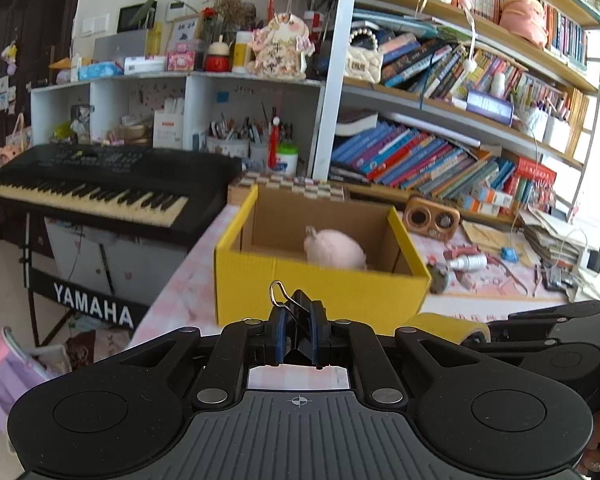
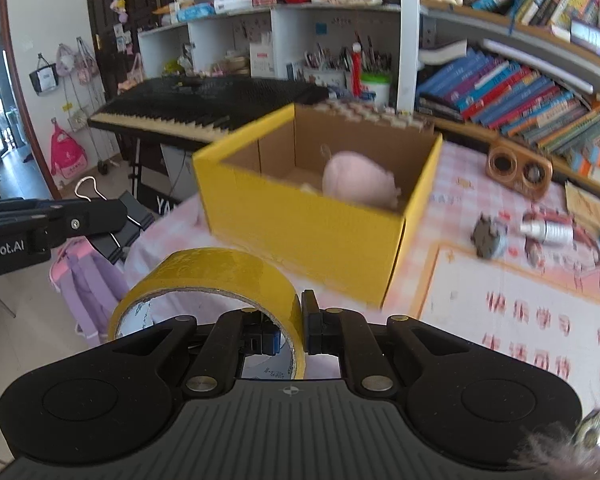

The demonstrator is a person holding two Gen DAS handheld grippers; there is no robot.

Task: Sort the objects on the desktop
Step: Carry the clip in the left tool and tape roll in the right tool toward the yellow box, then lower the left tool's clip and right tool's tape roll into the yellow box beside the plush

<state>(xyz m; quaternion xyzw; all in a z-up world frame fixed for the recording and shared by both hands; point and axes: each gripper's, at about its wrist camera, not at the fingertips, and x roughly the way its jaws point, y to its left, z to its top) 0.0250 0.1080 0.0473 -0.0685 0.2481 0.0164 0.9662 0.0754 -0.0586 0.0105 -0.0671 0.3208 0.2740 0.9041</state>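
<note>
Between the jaws of the left gripper (image 1: 298,330), a black binder clip (image 1: 300,316), clamped by its body, one silver wire handle standing up above the pads. Seen also from the right wrist view at far left, the same clip (image 2: 120,226) hanging off the tip of that gripper (image 2: 100,216). Between the jaws of the right gripper (image 2: 296,328), the wall of a yellow tape roll (image 2: 208,272), one pad inside the ring and one outside, pressed tight on it; ring lying nearly flat, cardboard core facing the camera. Ahead of both pairs of jaws, an open yellow cardboard box (image 1: 320,284) on a pink checked tablecloth (image 2: 460,208), with a pink plush toy (image 1: 334,248) inside, toward its right end. Right of the box and well apart from either jaw, small items on the cloth: a grey lumpy object (image 2: 486,238), a small white bottle (image 2: 546,232), a brown wooden two-hole holder (image 2: 518,170). Beyond the box, a black keyboard (image 1: 100,188) and crowded bookshelves (image 1: 460,120).
</note>
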